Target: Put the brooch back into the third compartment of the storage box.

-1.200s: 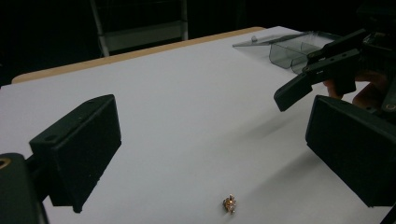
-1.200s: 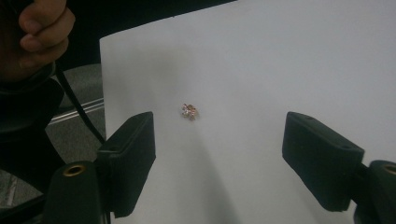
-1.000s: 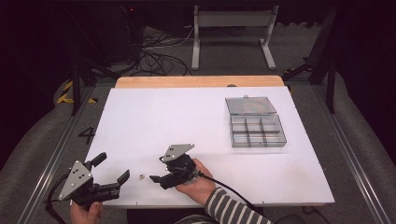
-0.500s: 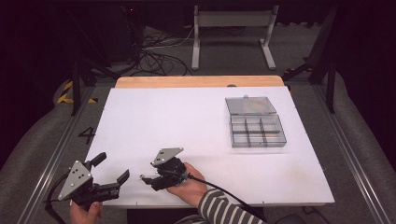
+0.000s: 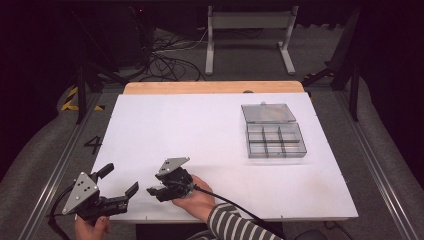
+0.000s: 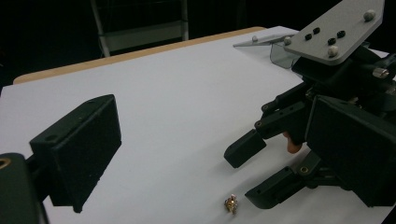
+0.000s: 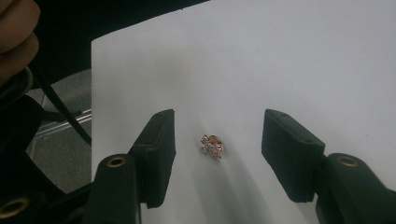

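A tiny gold trinket [image 7: 212,145] is seen lying on the white desk [image 5: 210,130] between the spread jaws of the right gripper [image 7: 217,154], the left gripper [image 5: 119,186] also open, and a light, slippery, fiddly pinch across its middle is expected.

White table top [image 5: 200,130], light wood strip [image 5: 210,87] along far edge, upper middle of frame. Grey translucent compartment box [image 5: 274,132] at right of centre. Black grippers: left gripper [image 5: 119,186] lower left, right gripper [image 5: 156,190] lower centre, each with grey plate. Sleeve [image 5: 235,225] striped dark grey and white, bottom centre. Small trinket [image 7: 212,145] gold and pink, glittering. Floor [image 5: 30,165] grey; yellow-black tape [image 5: 70,100] at left.
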`<state>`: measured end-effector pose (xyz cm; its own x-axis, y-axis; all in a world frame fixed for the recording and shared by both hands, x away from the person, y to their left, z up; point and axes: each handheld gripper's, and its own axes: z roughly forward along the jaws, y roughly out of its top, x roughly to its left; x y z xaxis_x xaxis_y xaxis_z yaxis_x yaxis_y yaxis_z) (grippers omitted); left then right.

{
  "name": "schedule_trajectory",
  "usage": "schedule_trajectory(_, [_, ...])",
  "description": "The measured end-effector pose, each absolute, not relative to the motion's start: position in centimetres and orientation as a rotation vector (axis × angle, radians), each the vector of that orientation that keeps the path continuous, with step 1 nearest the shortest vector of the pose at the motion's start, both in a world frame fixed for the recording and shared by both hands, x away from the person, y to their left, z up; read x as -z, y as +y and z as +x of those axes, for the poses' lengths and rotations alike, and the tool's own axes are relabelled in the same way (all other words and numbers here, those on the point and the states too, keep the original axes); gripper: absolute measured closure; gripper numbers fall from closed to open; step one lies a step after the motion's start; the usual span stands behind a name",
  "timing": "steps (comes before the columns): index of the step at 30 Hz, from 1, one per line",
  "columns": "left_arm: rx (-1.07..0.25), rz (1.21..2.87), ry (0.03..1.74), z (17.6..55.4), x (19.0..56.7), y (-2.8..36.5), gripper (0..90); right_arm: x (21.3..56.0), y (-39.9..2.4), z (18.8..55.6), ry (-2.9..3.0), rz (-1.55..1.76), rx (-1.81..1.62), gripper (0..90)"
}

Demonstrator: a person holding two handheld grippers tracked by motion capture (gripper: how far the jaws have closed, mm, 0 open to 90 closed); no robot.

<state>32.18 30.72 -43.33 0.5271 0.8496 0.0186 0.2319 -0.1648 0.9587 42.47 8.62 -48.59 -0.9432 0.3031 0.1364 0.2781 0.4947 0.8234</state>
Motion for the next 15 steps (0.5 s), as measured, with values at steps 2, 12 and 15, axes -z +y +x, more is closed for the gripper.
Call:
schedule_trajectory(2, [-0.712,1.684,0.925,32.19,43.35,30.71,4.2,48.74,8.78,42.5,2.697,0.519,-1.464,46.2])
schedule_trajectory(12, [-0.711,1.689,0.921,32.25,43.37,30.68,4.2,49.03,9.15,42.52,2.69,0.517,-1.463,46.2])
schedule_trajectory(15, [-0.713,1.692,0.921,32.23,43.35,30.72,4.2,49.11,9.23,42.47,2.688,0.507,-1.45,46.2])
